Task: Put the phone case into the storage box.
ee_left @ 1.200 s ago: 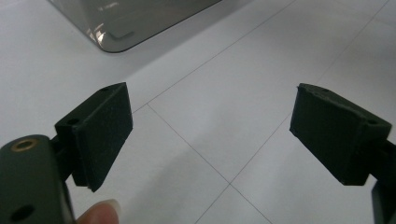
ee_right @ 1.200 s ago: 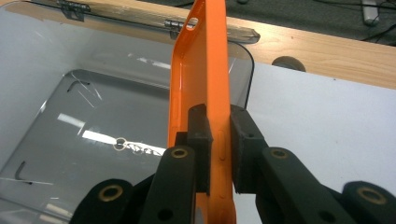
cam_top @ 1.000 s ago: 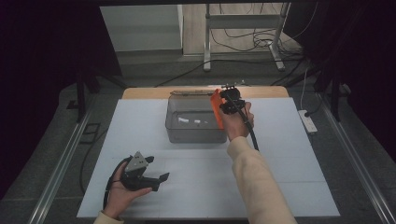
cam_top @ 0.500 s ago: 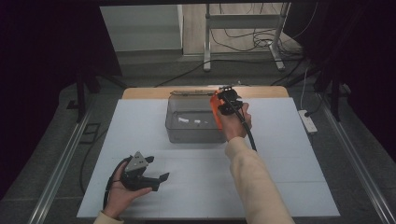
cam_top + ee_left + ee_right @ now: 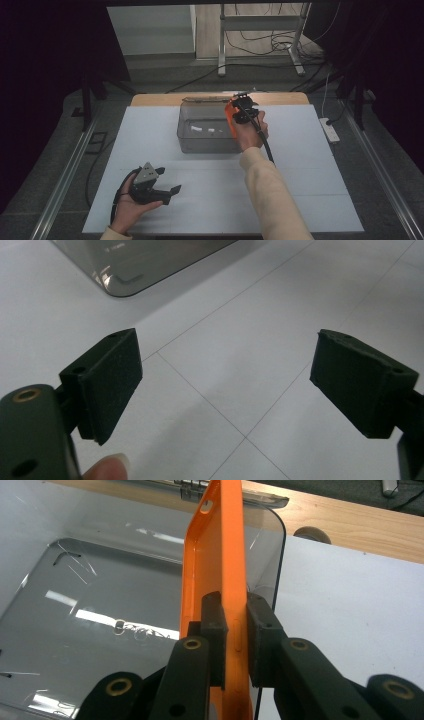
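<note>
Both tongs unmoved (right tongs (image 5: 235,630) clamp orange case (image 5: 220,555))

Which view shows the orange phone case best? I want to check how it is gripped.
The right gripper view: the orange phone case stands on edge, clamped by the right gripper over the clear box. The high view shows it small, partly behind the hand. The left gripper view gives just a corner of the box.

Bright worktop, dark room around it

We see the white worktop (image 5: 300,165) evenly lit from above, its surroundings falling into black; glare streaks the clear box (image 5: 100,605), and the near claw pads (image 5: 107,380) look soft and grainy.
</note>
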Demonstrator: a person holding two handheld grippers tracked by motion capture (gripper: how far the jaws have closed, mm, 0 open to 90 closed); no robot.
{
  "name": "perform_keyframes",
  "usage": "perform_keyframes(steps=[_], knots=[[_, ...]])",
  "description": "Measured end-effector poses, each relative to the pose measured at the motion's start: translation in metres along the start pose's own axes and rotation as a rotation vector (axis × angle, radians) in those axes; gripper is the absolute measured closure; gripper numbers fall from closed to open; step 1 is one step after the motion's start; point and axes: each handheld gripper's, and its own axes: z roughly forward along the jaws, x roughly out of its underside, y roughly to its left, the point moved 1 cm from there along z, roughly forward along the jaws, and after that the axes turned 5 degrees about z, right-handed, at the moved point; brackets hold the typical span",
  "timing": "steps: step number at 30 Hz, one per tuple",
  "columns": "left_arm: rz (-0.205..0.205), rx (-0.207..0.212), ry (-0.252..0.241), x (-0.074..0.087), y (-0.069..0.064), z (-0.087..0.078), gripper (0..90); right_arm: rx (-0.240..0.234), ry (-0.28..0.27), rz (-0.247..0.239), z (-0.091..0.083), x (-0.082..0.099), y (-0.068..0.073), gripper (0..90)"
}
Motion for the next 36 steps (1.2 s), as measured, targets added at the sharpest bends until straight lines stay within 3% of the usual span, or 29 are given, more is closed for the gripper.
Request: perform_keyframes(steps=[36], knots=[[0.002, 0.001, 0.001, 0.000, 0.000, 0.000, 13.2, 0.020, 0.028, -0.007, 0.010, 0.004, 0.004, 80.1]])
